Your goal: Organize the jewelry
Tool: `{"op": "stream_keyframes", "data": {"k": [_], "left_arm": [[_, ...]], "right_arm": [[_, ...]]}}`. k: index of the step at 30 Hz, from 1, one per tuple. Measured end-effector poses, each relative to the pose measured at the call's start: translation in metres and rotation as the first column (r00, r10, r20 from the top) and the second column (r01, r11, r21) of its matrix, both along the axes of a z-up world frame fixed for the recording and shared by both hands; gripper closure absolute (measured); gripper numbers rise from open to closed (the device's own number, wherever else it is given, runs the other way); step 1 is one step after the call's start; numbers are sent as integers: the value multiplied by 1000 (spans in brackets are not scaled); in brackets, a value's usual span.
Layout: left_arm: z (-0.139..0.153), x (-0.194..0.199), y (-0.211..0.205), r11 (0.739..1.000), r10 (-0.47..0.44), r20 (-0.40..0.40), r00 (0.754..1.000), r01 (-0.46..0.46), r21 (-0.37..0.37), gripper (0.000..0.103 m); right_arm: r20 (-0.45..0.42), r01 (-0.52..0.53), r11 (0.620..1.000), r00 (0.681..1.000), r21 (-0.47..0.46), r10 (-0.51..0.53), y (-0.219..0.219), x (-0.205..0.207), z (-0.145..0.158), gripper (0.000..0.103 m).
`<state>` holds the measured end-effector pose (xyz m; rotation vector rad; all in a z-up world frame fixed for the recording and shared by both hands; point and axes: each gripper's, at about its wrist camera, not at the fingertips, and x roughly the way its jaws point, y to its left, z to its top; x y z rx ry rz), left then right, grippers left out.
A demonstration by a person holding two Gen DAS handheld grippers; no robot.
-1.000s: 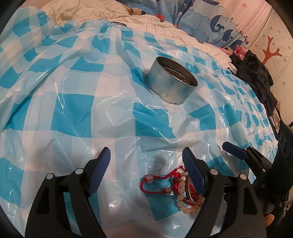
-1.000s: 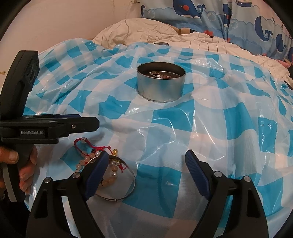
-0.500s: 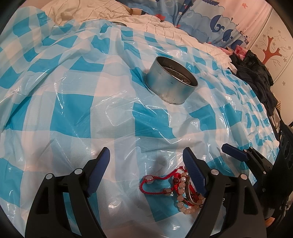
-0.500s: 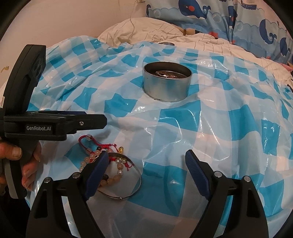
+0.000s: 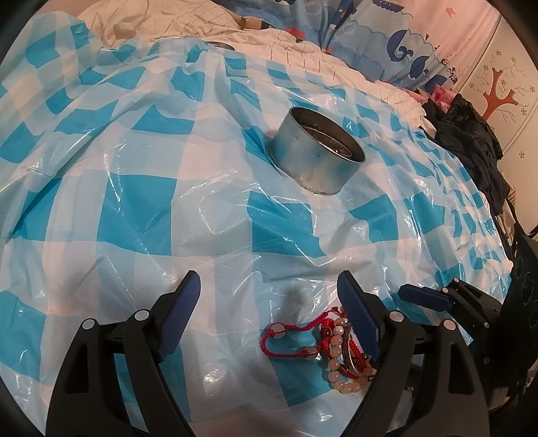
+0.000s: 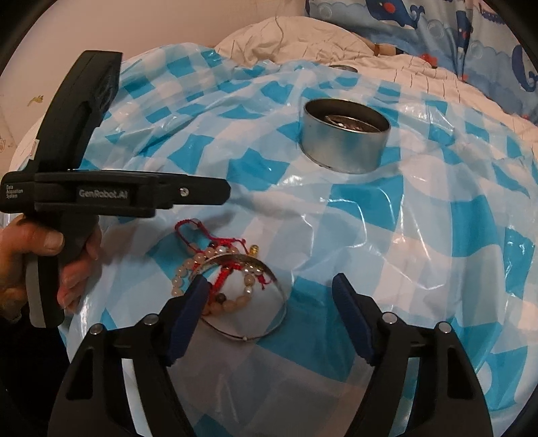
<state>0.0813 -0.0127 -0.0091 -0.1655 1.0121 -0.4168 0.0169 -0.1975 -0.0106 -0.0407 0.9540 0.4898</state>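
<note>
A heap of jewelry lies on the blue-and-white checked plastic sheet: a red cord bracelet, a pink bead bracelet and a thin metal bangle. My left gripper is open, low over the sheet, with its right finger beside the heap. My right gripper is open, its left finger over the heap. A round metal tin with pieces inside stands farther back; it also shows in the right wrist view.
The sheet covers a soft, rumpled bed. A white quilt and whale-print fabric lie behind. Dark clothes are piled at the right edge. The left gripper's body and the hand on it are at the left of the right wrist view.
My right gripper has moved forward and left toward the jewelry heap, so the heap and tin look nearer. My left gripper has hardly moved.
</note>
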Motion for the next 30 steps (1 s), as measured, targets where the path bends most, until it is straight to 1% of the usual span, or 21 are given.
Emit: {"op": "stream_keyframes", "data": {"k": [4, 6, 8, 9, 10, 11, 12, 16, 18, 19, 20, 21, 22, 24, 27, 30], "left_arm": [[0, 0, 0, 1000, 0, 0, 1000, 0, 0, 23], [0, 0, 0, 1000, 0, 0, 1000, 0, 1, 23], [0, 0, 0, 1000, -1, 0, 1000, 1, 1, 23], [0, 0, 0, 1000, 0, 0, 1000, 0, 0, 23], [0, 0, 0, 1000, 0, 0, 1000, 0, 0, 23], [0, 0, 0, 1000, 0, 0, 1000, 0, 0, 23], [0, 0, 0, 1000, 0, 0, 1000, 0, 0, 23], [0, 1, 0, 1000, 0, 0, 1000, 0, 0, 22], [0, 0, 0, 1000, 0, 0, 1000, 0, 1, 22], [0, 0, 0, 1000, 0, -1, 1000, 0, 0, 22], [0, 0, 0, 1000, 0, -1, 1000, 0, 0, 22], [0, 0, 0, 1000, 0, -1, 1000, 0, 0, 22], [0, 0, 0, 1000, 0, -1, 1000, 0, 0, 22], [0, 0, 0, 1000, 0, -1, 1000, 0, 1, 22], [1, 0, 0, 1000, 0, 3, 1000, 0, 0, 22], [1, 0, 1, 1000, 1, 3, 1000, -1, 2, 22]], "right_arm": [[-2, -8, 1000, 1000, -2, 8, -2, -1, 1, 37], [-9, -11, 1000, 1000, -10, 11, -3, 0, 0, 45], [-15, -8, 1000, 1000, -18, 7, -4, 0, -1, 49], [-15, -7, 1000, 1000, -19, 6, -5, 1, -1, 54], [-18, -10, 1000, 1000, -21, 10, -5, 1, -1, 55], [-19, -15, 1000, 1000, -20, 14, -4, 0, -2, 59], [-22, -21, 1000, 1000, -20, 20, -4, 0, -2, 64], [-20, -35, 998, 999, -45, 34, -1, -1, -3, 69], [-23, -30, 997, 999, -69, 28, -1, -1, -5, 80], [-23, -30, 997, 999, -75, 28, -2, -1, -5, 80], [-23, -33, 997, 999, -75, 31, -2, -1, -5, 83], [-21, -41, 996, 999, -78, 40, -1, -2, -5, 90], [-11, -48, 994, 999, -93, 47, 1, -3, -5, 92], [12, -39, 992, 999, -121, 40, 2, -4, -4, 100], [49, -1, 993, 999, -114, 6, -6, -4, 3, 100], [92, 70, 990, 994, -119, -60, -17, -1, 10, 100]]}}
